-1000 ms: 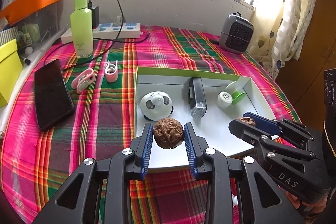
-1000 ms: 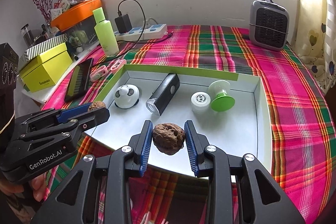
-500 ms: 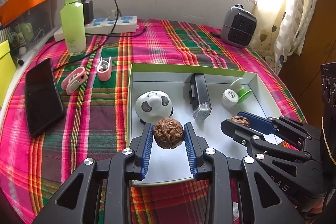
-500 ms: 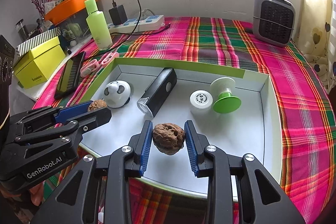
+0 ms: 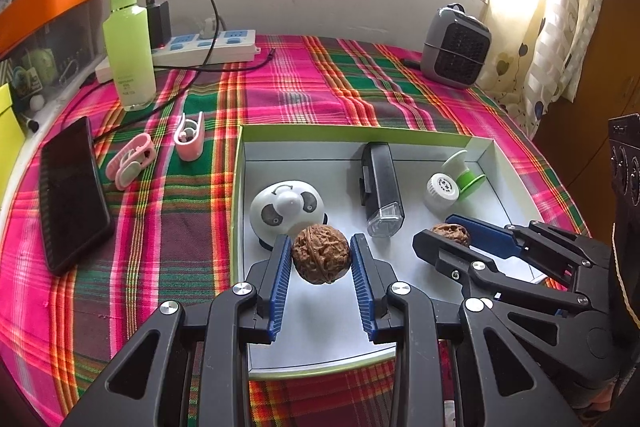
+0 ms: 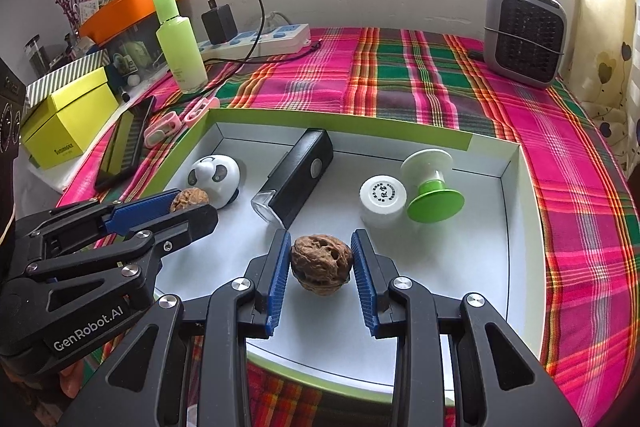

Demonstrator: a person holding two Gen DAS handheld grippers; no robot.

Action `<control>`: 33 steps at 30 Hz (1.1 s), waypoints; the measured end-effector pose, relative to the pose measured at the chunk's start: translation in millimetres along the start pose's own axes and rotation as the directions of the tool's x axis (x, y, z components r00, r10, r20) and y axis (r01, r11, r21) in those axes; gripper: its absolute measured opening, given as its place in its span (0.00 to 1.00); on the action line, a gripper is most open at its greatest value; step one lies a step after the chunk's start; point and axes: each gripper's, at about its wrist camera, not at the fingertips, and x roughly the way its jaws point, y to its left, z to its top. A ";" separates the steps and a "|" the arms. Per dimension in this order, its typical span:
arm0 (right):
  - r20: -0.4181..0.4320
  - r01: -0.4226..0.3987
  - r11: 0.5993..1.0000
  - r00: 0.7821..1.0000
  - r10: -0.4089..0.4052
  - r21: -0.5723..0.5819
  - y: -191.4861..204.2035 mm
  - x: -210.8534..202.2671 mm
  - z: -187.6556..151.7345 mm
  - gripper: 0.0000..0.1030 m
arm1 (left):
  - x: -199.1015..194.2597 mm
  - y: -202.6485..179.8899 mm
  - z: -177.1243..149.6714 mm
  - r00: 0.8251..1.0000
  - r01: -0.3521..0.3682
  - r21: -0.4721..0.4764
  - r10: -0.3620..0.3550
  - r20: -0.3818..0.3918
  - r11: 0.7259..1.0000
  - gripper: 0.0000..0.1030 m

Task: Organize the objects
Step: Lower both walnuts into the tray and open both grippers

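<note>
My left gripper (image 5: pixel 320 259) is shut on a brown walnut (image 5: pixel 320 253) and holds it over the left front part of the green-rimmed white tray (image 5: pixel 440 135). My right gripper (image 6: pixel 321 261) is shut on a second walnut (image 6: pixel 321 263) over the tray's (image 6: pixel 516 227) front middle. Each gripper also shows in the other's view, the right one (image 5: pixel 444 237) and the left one (image 6: pixel 192 205), each with its walnut. In the tray lie a panda-faced white dome (image 5: pixel 286 209), a black flashlight (image 5: pixel 380 187), a white cap (image 6: pixel 382 199) and a green-and-white spool (image 6: pixel 432 183).
On the plaid cloth left of the tray lie two pink clips (image 5: pixel 130 161) (image 5: pixel 190 135), a black phone (image 5: pixel 70 191) and a green bottle (image 5: pixel 128 39). A power strip (image 5: pixel 204 49) and a grey heater (image 5: pixel 456 49) stand at the back. A yellow box (image 6: pixel 68 119) sits far left.
Both grippers have moved forward over the tray, each still holding its walnut. The tray's contents have not moved.
</note>
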 end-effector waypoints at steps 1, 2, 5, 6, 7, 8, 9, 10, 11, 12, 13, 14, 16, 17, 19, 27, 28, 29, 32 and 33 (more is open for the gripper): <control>-0.003 0.000 1.000 1.000 0.000 -0.001 0.0 0.5 0.3 0.32 | 1.3 -0.2 0.1 1.000 -0.001 0.001 0.001 -0.002 1.000 0.28; -0.004 0.001 1.000 1.000 -0.001 -0.003 -0.2 0.8 0.7 0.32 | 2.5 -0.8 0.5 1.000 -0.001 0.003 0.001 -0.004 1.000 0.28; -0.006 0.004 1.000 1.000 -0.004 -0.003 -0.7 1.2 1.7 0.32 | 4.0 -1.7 1.8 1.000 0.000 0.005 0.000 -0.003 1.000 0.28; -0.006 0.004 1.000 1.000 -0.004 -0.004 -0.8 1.4 1.9 0.32 | 5.3 -2.2 1.7 1.000 0.000 0.006 0.000 -0.004 1.000 0.28; -0.008 0.005 1.000 1.000 -0.005 -0.005 -1.0 2.1 2.2 0.32 | 6.3 -2.2 1.9 1.000 -0.002 0.008 0.002 -0.005 1.000 0.28; -0.009 0.006 1.000 1.000 -0.006 -0.006 -0.9 2.7 2.5 0.32 | 4.7 -2.1 2.0 1.000 -0.004 0.009 0.004 -0.005 1.000 0.28; -0.011 0.006 1.000 1.000 -0.006 -0.007 -1.0 3.2 2.7 0.32 | 5.1 -2.7 2.5 1.000 -0.003 0.012 0.003 -0.005 1.000 0.28; -0.012 0.007 1.000 1.000 -0.007 -0.008 -0.9 3.5 2.8 0.32 | 6.0 -3.1 3.1 1.000 -0.002 0.016 0.002 -0.007 1.000 0.28; -0.012 0.009 1.000 1.000 -0.009 -0.010 -0.5 3.9 2.8 0.32 | 6.8 -3.2 3.5 1.000 -0.003 0.017 0.003 -0.008 1.000 0.28; -0.012 0.009 1.000 1.000 -0.009 -0.011 -0.3 4.4 2.9 0.32 | 7.4 -3.7 3.7 1.000 -0.003 0.019 0.003 -0.008 1.000 0.28; -0.014 0.010 1.000 1.000 -0.010 -0.012 -0.5 4.9 2.9 0.32 | 8.7 -4.2 4.0 1.000 -0.003 0.021 0.004 -0.011 1.000 0.28; -0.017 0.014 1.000 1.000 -0.014 -0.010 -1.1 6.1 3.1 0.32 | 9.4 -4.3 4.3 1.000 -0.006 0.022 0.006 -0.012 1.000 0.28; -0.016 0.013 1.000 1.000 -0.013 -0.009 -2.2 6.6 3.9 0.32 | 9.8 -5.2 4.9 1.000 -0.011 0.025 0.012 -0.009 1.000 0.28; -0.019 0.012 1.000 1.000 -0.013 -0.011 -2.2 6.9 4.3 0.32 | 10.3 -4.7 5.7 1.000 -0.011 0.022 0.012 -0.009 1.000 0.28; -0.016 0.013 1.000 1.000 -0.014 -0.009 -2.6 7.5 4.9 0.32 | 10.9 -5.2 5.8 1.000 -0.013 0.022 0.013 -0.006 1.000 0.28; -0.014 0.012 1.000 1.000 -0.013 -0.013 -2.0 8.8 4.6 0.32 | 12.6 -4.8 7.4 1.000 -0.022 0.029 0.022 -0.007 0.999 0.28; -0.018 0.014 1.000 1.000 -0.014 -0.011 -2.4 9.7 4.1 0.32 | 12.7 -5.0 7.3 1.000 -0.022 0.029 0.022 -0.006 0.999 0.28; -0.017 0.014 1.000 1.000 -0.014 -0.011 -2.6 10.1 3.8 0.32 | 12.9 -5.4 7.1 1.000 -0.024 0.032 0.024 -0.007 0.999 0.28; -0.019 0.013 1.000 1.000 -0.014 -0.013 -2.0 9.7 3.3 0.32 | 12.6 -5.4 7.2 1.000 -0.027 0.033 0.028 -0.010 0.999 0.28; -0.020 0.013 1.000 1.000 -0.014 -0.014 -1.9 9.7 3.3 0.32 | 13.1 -5.5 7.4 1.000 -0.029 0.034 0.029 -0.011 0.999 0.28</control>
